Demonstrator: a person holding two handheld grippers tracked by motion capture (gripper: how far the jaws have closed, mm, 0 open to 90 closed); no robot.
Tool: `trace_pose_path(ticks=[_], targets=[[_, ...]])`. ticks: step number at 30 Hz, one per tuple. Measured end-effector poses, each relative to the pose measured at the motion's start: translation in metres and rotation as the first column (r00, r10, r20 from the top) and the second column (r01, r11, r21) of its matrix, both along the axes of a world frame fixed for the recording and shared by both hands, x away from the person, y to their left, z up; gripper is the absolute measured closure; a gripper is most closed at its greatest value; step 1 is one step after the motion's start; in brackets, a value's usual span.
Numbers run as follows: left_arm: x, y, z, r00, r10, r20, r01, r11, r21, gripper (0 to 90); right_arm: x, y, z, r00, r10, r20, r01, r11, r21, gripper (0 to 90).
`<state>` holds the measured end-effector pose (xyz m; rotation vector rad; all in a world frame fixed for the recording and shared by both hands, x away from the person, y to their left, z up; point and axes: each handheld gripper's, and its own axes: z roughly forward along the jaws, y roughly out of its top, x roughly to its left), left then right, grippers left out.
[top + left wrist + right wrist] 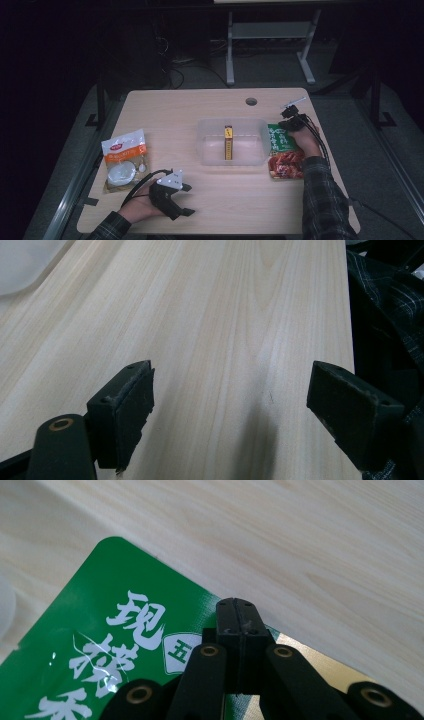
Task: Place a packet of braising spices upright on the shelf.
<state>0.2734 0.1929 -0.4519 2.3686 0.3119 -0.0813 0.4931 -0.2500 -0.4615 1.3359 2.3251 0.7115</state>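
**Right gripper pinched at the edge of the green packet**

On the pale wooden desk [210, 200], the green and red printed foil snack packet [283, 150] lies flat at about 3 o'clock from the clear plastic rectangular tub [231, 141], just beside the tub's right wall. The right gripper [291, 121] sits at the packet's far end, around 12 o'clock on it. In the right gripper view its jaws are pressed fully together, tips at the packet's edge [100, 645]; whether foil is caught between them cannot be told from here.

Inside the tub a slim yellow box [228, 142] lies along the middle of the floor.

The left gripper [184, 200] rests near the desk's front edge, at roughly 7 o'clock from the tub. Its jaws stand wide apart over bare wood with nothing between them. A white and orange food pouch [124, 159] lies at about 11 o'clock from that gripper, close by but apart from it.
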Motion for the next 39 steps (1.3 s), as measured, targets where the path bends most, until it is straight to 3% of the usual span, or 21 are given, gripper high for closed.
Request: trace_pose_path(ticks=[6, 14, 24, 35, 39], targets=[[-0.001, -0.001, 0.000, 1.0000, -0.002, 0.000, 0.002, 1.0000, 0.003, 18.4, -0.008, -0.004, 0.002, 0.9996, 0.012, -0.024, -0.013, 1.000, -0.026, 90.0], [-0.001, -0.002, 0.000, 1.0000, -0.003, 0.000, 0.003, 1.0000, 0.002, 18.4, -0.034, -0.016, 0.004, 0.9978, 0.045, -0.048, -0.046, 0.999, -0.021, 90.0], [-0.002, -0.003, 0.000, 1.0000, -0.003, 0.002, 0.003, 1.0000, 0.002, 18.4, -0.058, -0.024, 0.005, 0.9956, 0.077, -0.054, -0.080, 0.995, -0.057, 90.0], [-0.002, -0.004, 0.001, 1.0000, -0.004, 0.001, 0.004, 1.0000, -0.001, 18.4, -0.082, -0.039, 0.005, 0.9965, 0.061, -0.057, -0.064, 0.997, -0.045, 90.0], [-0.002, -0.003, 0.002, 1.0000, -0.007, 0.005, 0.007, 1.0000, -0.005, 18.4, -0.098, -0.046, 0.012, 0.9952, 0.087, -0.045, -0.088, 0.996, -0.011, 90.0]])
